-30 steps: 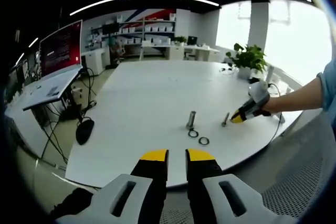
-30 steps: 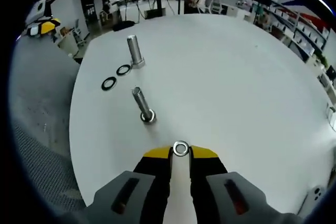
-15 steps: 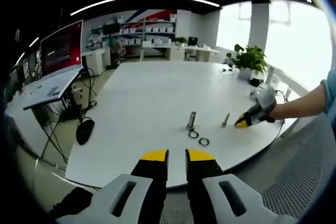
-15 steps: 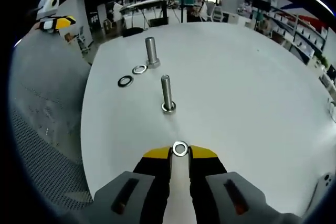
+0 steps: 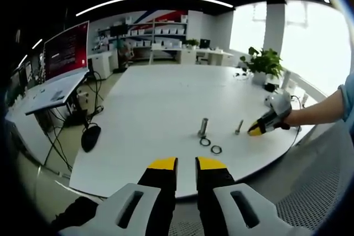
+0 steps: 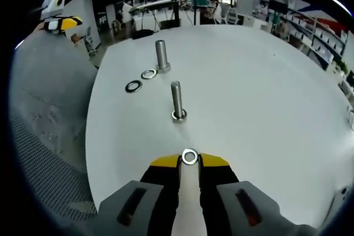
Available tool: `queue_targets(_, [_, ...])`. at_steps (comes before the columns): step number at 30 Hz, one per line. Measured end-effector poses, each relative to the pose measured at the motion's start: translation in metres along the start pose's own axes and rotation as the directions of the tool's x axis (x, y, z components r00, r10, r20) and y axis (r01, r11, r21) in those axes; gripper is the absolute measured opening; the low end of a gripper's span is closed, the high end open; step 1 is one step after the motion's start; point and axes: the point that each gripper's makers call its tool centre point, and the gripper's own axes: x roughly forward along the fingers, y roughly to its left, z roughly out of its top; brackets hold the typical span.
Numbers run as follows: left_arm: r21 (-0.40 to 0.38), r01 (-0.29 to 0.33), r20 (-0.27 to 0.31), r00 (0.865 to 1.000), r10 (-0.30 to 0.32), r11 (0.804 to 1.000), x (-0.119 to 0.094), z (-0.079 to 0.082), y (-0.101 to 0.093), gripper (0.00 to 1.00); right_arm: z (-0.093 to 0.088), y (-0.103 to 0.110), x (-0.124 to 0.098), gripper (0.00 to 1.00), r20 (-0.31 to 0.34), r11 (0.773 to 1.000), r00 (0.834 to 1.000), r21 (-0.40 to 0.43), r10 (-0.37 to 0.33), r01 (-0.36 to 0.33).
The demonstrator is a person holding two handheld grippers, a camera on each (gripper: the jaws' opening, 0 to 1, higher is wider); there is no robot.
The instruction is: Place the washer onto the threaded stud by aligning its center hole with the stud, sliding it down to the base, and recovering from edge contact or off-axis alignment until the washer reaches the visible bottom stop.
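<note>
Right gripper [image 6: 189, 161] jaws clamp washer [image 6: 189, 156] above white tabletop [image 6: 265, 92], near upright stud [image 6: 177, 99]. Left gripper [image 5: 186, 163] jaws slightly parted, holding nothing.

Small silver metal washer [image 6: 189, 156]: bright, polished, clamped at the yellow plastic tips of the right gripper [image 6: 189, 161]. Slim threaded steel stud [image 6: 177, 100]: dull grey, ridged shank, beyond the washer. Thicker smooth metal cylinder [image 6: 161, 55] farther off: satin sheen. Round white table [image 6: 265, 92]: matt, smooth top. Left gripper [image 5: 186, 163]: matt black jaws, glossy yellow caps.
</note>
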Motion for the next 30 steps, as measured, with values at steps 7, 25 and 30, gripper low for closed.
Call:
queue_targets(7, [0.001, 0.001, -0.001, 1.000, -0.001, 1.000, 0.0001, 0.0002, -0.0007, 0.10, 0.0006, 0.0020, 0.0009, 0.14, 0.011, 1.000, 1.000, -0.002, -0.006, 0.006])
queue_targets(25, [0.002, 0.004, 0.001, 1.000, -0.004, 1.000, -0.0003, 0.0003, -0.0007, 0.10, 0.0035, 0.0027, 0.0019, 0.14, -0.033, 0.998, 0.999, 0.057, 0.007, -0.005])
queue_targets(30, [0.003, 0.004, -0.001, 1.000, -0.004, 1.000, 0.0001, 0.0001, -0.0005, 0.10, 0.0029, 0.0022, 0.0027, 0.14, -0.049, 0.998, 0.999, 0.069, 0.002, 0.002])
